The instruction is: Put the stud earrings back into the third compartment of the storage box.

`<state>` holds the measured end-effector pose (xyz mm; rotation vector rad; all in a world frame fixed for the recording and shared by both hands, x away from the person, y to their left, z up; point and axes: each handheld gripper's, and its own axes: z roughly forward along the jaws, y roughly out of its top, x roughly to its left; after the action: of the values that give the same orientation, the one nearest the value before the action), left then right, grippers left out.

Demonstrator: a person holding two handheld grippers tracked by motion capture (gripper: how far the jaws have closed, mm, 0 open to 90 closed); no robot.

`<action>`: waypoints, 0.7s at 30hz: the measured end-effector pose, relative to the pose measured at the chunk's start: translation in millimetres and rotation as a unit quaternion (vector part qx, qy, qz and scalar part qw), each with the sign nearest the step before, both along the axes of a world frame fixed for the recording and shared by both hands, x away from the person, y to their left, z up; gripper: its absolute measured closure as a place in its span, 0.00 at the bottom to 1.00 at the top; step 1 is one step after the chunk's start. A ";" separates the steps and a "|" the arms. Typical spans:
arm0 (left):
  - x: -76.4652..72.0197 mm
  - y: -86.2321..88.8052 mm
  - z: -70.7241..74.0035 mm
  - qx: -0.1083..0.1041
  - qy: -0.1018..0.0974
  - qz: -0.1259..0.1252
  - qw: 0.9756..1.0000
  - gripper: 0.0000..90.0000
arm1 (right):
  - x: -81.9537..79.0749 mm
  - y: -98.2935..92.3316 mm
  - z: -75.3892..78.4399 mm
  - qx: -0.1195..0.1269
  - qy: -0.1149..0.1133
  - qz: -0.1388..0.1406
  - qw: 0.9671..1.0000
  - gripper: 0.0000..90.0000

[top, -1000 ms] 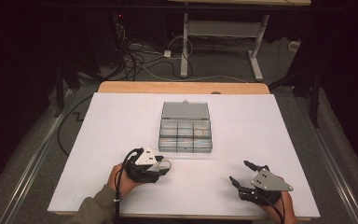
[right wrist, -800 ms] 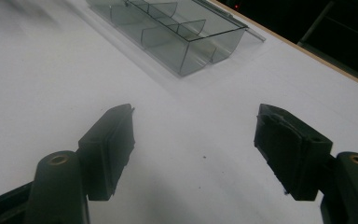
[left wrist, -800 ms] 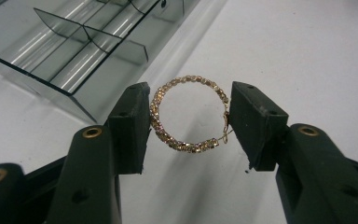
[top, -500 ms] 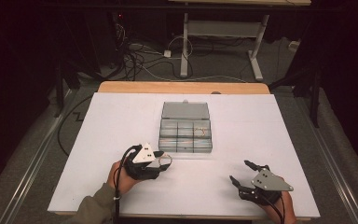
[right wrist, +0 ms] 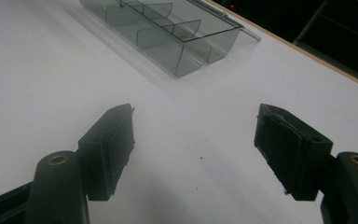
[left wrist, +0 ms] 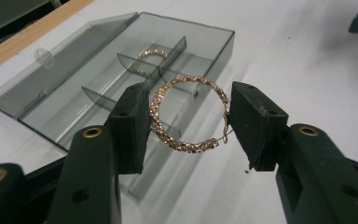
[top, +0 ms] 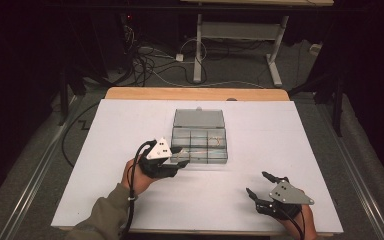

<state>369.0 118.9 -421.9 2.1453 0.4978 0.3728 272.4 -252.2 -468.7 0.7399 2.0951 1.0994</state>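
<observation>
A: Your left gripper (left wrist: 189,112) at centre frame clamps a gold, stone-studded hoop earring (left wrist: 189,113) over the smoky clear plastic compartment box (left wrist: 65,88), upper left.

B: And a second gold hoop (left wrist: 150,56) sits inside. Your right gripper (right wrist: 193,151) gapes wide, nothing between, above the white tabletop (right wrist: 37,84).

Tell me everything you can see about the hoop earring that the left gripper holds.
The hoop earring is a gold-coloured ring, studded all round with small sparkling stones, with a thin wire clasp on one side. It stands upright, clamped across its width between the two black pads of the left gripper, lifted above the near edge of the open grey compartment box.
</observation>
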 end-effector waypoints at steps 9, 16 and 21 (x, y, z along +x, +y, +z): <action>29.7 -27.5 3.0 0.002 0.010 -0.001 1.000 0.52 | 0.8 -2.1 -0.3 0.004 0.001 -0.005 1.000 0.32; 54.4 -44.6 4.1 -0.011 0.038 0.002 0.999 0.52 | 0.8 -2.9 -0.1 0.003 -0.001 -0.008 1.000 0.32; 72.8 -58.1 5.4 -0.013 0.045 0.007 0.999 0.52 | 0.9 -4.3 0.3 0.006 -0.001 -0.010 1.000 0.32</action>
<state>441.8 60.8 -416.5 2.1422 0.5669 0.2765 273.4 -256.5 -468.4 0.7652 2.0770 1.1020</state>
